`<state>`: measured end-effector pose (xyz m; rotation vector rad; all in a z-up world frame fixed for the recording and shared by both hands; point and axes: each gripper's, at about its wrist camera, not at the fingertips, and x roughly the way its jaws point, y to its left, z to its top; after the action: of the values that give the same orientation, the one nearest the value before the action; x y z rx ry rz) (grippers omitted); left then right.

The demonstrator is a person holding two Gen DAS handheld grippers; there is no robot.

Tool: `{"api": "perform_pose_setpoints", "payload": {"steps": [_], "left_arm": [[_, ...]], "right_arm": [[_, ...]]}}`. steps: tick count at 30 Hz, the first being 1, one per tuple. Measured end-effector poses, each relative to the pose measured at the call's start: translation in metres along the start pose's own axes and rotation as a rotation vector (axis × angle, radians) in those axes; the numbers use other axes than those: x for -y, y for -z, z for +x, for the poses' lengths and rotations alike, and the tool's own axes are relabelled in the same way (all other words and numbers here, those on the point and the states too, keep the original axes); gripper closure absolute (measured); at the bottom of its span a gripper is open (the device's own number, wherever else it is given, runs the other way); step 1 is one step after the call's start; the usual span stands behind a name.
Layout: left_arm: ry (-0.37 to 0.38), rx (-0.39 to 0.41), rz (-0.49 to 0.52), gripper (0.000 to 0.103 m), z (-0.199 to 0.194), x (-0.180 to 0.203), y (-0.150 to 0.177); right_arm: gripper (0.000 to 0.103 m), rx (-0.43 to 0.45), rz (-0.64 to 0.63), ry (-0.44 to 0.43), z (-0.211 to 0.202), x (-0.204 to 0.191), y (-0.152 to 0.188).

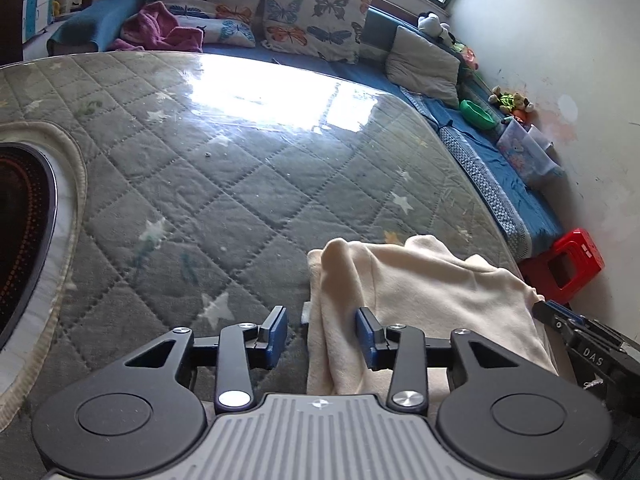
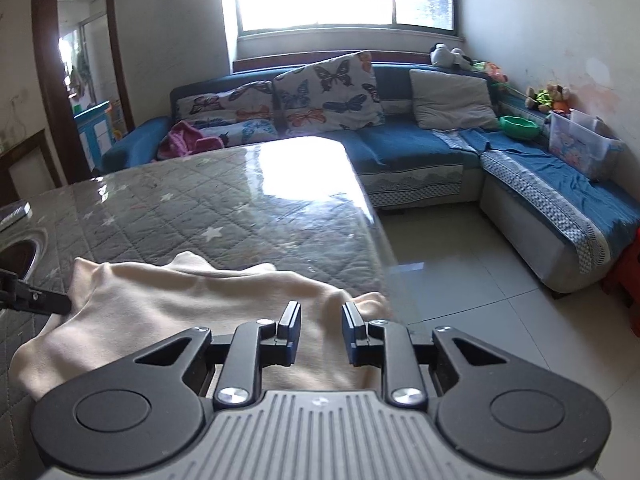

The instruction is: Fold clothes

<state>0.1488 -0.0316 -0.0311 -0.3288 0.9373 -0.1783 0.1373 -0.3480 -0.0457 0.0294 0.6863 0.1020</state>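
Where the quilted grey table (image 2: 168, 216) ends at its near right corner, a cream garment (image 2: 192, 304) lies rumpled, soft and light, likely to sag. Left gripper (image 1: 322, 332) and right gripper (image 2: 320, 330) hover over it, jaws parted, holding nothing; grip it by an edge.

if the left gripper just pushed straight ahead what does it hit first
Most likely the cream garment: its left fold already lies between the open fingers of the left gripper. Beyond it there is only the quilted table cover, though depth is hard to judge.

Garment (image 2: 192, 304) lies on table (image 2: 192, 208), sofa (image 2: 404, 148) behind it
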Motion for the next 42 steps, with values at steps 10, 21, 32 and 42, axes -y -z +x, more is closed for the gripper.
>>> {"api": "perform_pose_setpoints", "payload": {"steps": [10, 21, 32, 42], "left_arm": [[-0.034, -0.003, 0.034, 0.056, 0.010, 0.003, -0.002], [-0.061, 0.027, 0.099, 0.050, 0.003, 0.010, 0.005], [-0.057, 0.051, 0.143, 0.040, -0.012, 0.016, 0.018], [-0.047, 0.064, 0.185, 0.035, -0.020, 0.022, 0.033]], "right_arm": [[0.071, -0.039, -0.026, 0.012, 0.024, -0.011, 0.001], [0.055, -0.028, -0.066, 0.021, 0.015, -0.017, 0.002], [0.036, -0.031, -0.070, 0.008, -0.004, -0.025, 0.014], [0.020, -0.020, -0.081, 0.016, -0.024, -0.035, 0.028]]}}
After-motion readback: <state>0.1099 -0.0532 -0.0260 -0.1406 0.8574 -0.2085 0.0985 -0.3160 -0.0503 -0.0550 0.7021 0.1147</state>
